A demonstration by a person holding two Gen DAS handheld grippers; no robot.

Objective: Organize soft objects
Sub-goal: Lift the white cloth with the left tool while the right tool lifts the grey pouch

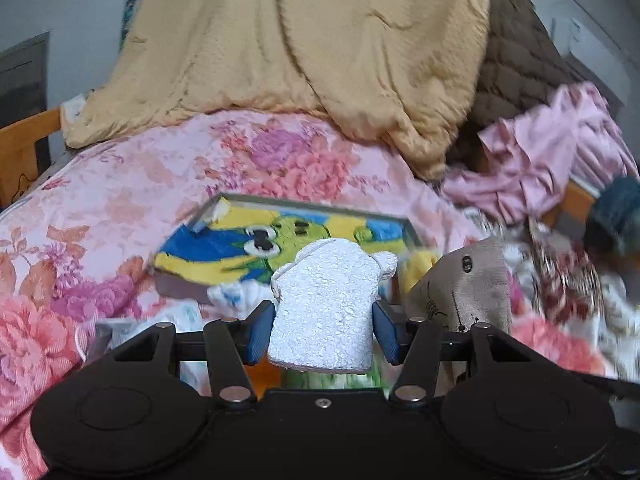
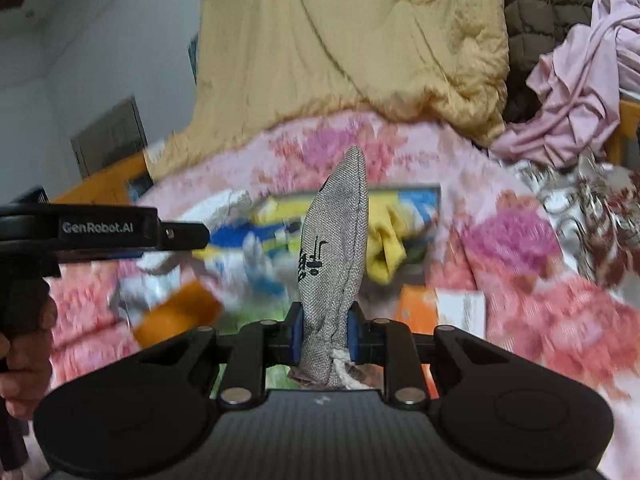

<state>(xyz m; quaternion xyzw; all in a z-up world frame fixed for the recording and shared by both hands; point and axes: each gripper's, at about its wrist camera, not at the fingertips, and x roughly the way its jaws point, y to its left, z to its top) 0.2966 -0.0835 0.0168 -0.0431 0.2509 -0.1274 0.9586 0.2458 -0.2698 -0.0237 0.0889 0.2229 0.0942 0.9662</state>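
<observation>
My left gripper (image 1: 322, 330) is shut on a white textured soft toy (image 1: 328, 304) and holds it upright above the bed. My right gripper (image 2: 326, 340) is shut on a grey fabric pouch (image 2: 336, 264) with black markings, standing upright between the blue pads. The same grey pouch shows at the right of the left wrist view (image 1: 468, 284). A shallow box (image 1: 412, 232) holding a blue, yellow and green plush cloth (image 1: 240, 248) lies on the floral bedspread (image 1: 120, 200) ahead of both grippers. The left gripper's body shows at the left of the right wrist view (image 2: 100, 228).
A tan quilt (image 1: 300, 48) is heaped at the back, with a brown quilted cover (image 1: 516, 64) and pink clothes (image 1: 560, 140) to its right. An orange soft item (image 2: 180, 312) and a yellow cloth (image 2: 388, 240) lie near the box. A wooden bed frame (image 1: 24, 140) runs along the left.
</observation>
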